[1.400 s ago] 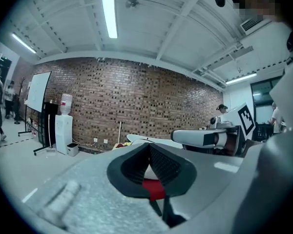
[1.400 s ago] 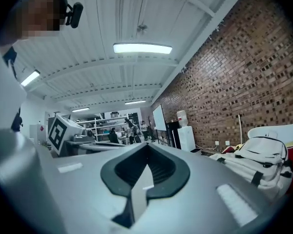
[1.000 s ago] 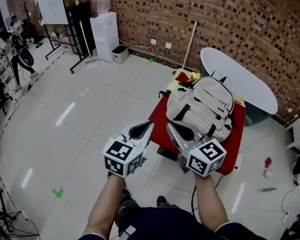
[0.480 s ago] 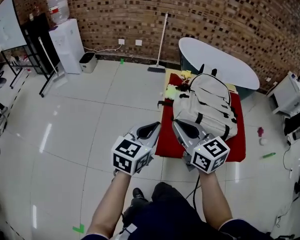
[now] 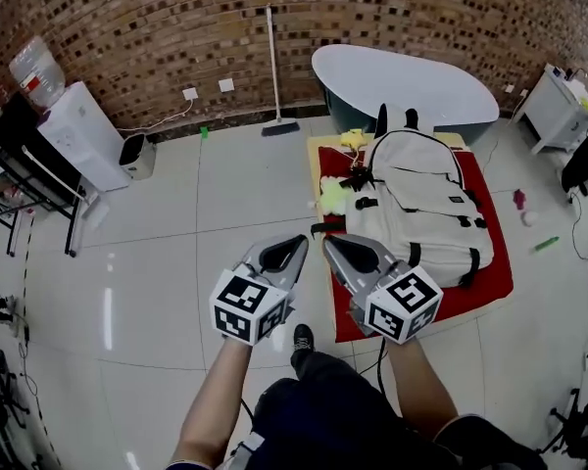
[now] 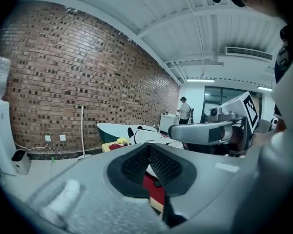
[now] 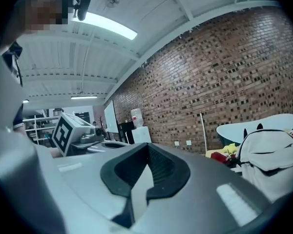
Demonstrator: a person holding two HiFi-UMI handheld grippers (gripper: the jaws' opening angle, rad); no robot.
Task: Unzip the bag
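Note:
A cream backpack (image 5: 421,204) with black straps lies flat on a low table under a red cloth (image 5: 493,282). Both grippers hover side by side over the floor, short of the table's near left corner. The left gripper (image 5: 296,240) is shut with nothing in it, and so is the right gripper (image 5: 331,241). In the left gripper view, the closed left gripper (image 6: 149,147) points toward the backpack (image 6: 149,135), with the right gripper (image 6: 205,132) beside it. In the right gripper view, the right gripper (image 7: 147,147) is closed and the backpack (image 7: 271,152) lies off to the right.
A white oval tub (image 5: 402,81) stands behind the table by the brick wall. A broom (image 5: 272,67) leans on the wall; a water dispenser (image 5: 73,130) and bin (image 5: 137,150) stand at left. Yellow soft things (image 5: 333,194) lie at the table's left edge. A white cabinet (image 5: 559,106) stands at right.
The person has stepped and turned, so the room has swung left in the head view and the table now lies ahead to the right. Both grippers travelled along, still shut and side by side.

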